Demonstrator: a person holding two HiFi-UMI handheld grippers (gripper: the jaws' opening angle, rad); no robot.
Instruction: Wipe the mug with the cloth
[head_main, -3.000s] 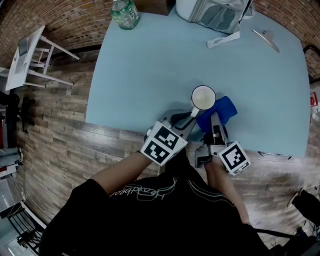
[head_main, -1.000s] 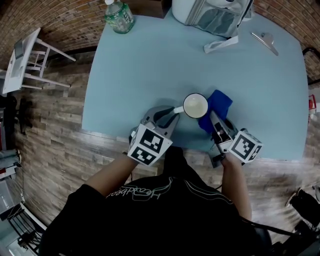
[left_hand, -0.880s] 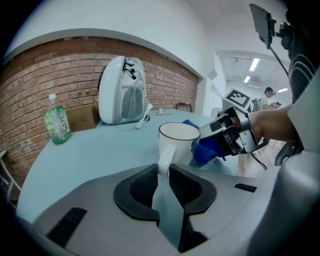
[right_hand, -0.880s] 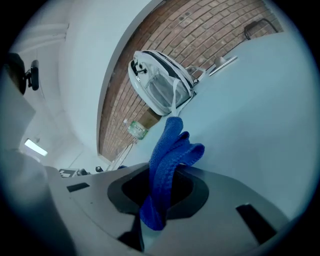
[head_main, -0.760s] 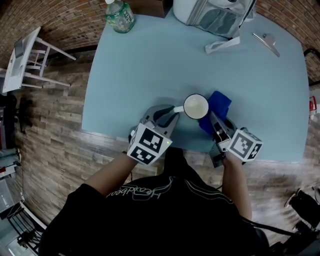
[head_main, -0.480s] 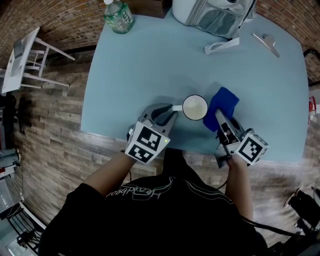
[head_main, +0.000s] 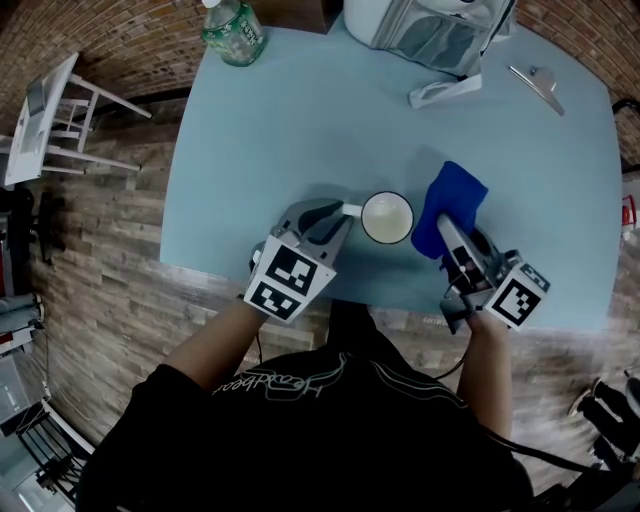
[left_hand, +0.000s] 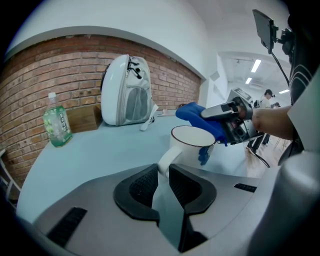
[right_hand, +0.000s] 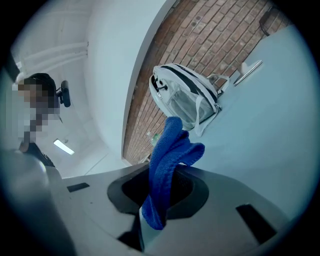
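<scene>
- White enamel mug with dark rim (head_main: 387, 217): stands upright by the near edge of the pale blue surface (head_main: 300, 130). The left gripper (head_main: 343, 213) is clamped on its handle.
- Blue fabric cloth (head_main: 450, 205): pinched in the closed right gripper (head_main: 447, 228), just right of the mug.
- Handling: brace the handle firmly, press the cloth against the right wall, and sweep around.
- Views: only the left gripper view shows the handle between the pads. The right gripper view shows the cloth grip but no mug.

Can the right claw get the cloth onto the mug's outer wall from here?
Probably yes: the cloth in the right claw is just beside the mug, nothing between, and the left claw grips the handle opposite.
</scene>
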